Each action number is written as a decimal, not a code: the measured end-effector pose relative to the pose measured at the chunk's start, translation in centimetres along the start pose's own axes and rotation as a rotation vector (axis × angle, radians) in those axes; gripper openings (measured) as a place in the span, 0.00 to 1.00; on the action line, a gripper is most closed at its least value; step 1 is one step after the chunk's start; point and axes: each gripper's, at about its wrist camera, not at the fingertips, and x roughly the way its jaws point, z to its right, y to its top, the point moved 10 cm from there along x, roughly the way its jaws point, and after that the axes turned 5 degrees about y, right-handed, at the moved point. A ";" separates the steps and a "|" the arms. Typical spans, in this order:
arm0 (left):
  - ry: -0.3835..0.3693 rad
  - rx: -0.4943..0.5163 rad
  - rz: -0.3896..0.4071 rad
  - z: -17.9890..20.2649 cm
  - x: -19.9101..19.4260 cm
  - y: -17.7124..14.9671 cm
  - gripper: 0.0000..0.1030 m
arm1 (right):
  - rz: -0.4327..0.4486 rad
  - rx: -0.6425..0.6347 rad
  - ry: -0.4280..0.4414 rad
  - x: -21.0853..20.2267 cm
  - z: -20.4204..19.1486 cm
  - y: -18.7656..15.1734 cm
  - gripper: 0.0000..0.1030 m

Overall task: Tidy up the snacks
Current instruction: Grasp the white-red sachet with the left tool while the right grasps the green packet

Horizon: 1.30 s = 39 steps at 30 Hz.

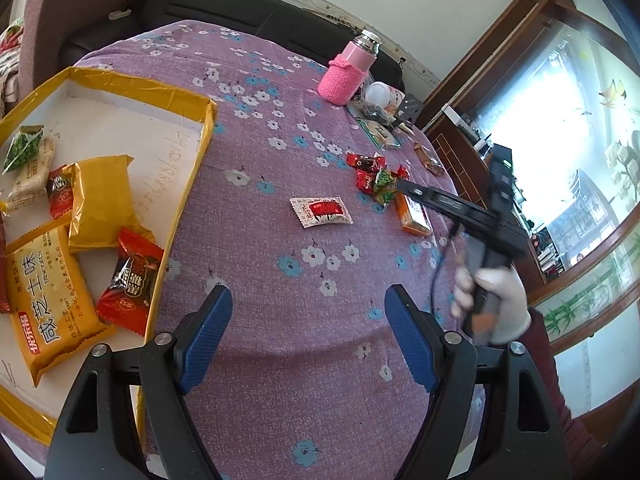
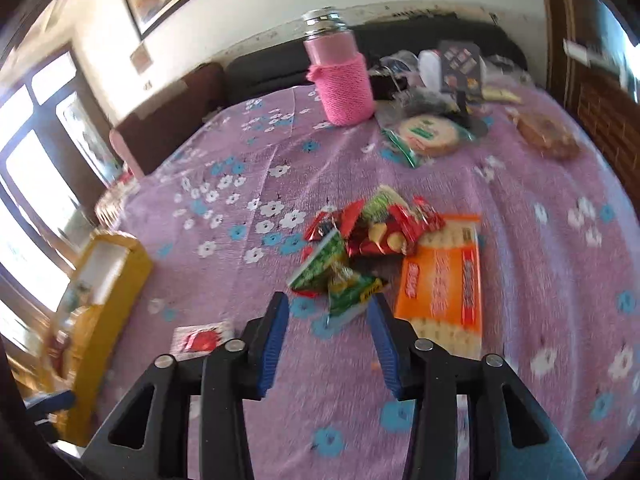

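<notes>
A pile of small red and green snack packets (image 2: 376, 228) lies on the purple flowered cloth beside a flat orange pack (image 2: 440, 280). My right gripper (image 2: 329, 304) is open at the near edge of the pile. A green packet (image 2: 352, 290) lies between its fingertips, close to the right one, with a gap to the left one. In the left wrist view the right gripper (image 1: 402, 188) reaches into the same pile (image 1: 376, 178), held by a white-gloved hand (image 1: 500, 304). My left gripper (image 1: 308, 320) hangs open over bare cloth. A white-and-red sachet (image 1: 322, 211) lies alone ahead of it.
A yellow-rimmed box (image 1: 192, 168) at the left holds several packs, among them a big yellow biscuit pack (image 1: 48, 300). A pink bottle (image 1: 348, 76) in a knitted sleeve stands at the back with clutter beside it. A dark sofa runs behind the table.
</notes>
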 end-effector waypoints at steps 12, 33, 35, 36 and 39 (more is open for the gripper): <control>0.069 0.116 -0.004 1.6 1.5 1.5 0.76 | -0.008 -0.082 -0.089 4.2 0.1 0.6 0.52; 0.213 0.498 -0.152 5.6 16.1 4.7 0.76 | -0.009 0.140 0.245 1.9 -0.6 -0.6 0.38; 0.238 0.536 -0.149 5.8 16.4 4.3 0.68 | 0.001 0.148 0.265 1.5 -0.7 -0.4 0.38; 0.234 0.546 -0.139 6.1 16.3 4.2 0.54 | 0.004 0.153 0.271 1.4 -0.7 -0.3 0.37; 0.223 0.527 -0.137 6.5 15.8 4.1 0.26 | 0.005 0.157 0.279 1.3 -0.9 -0.3 0.37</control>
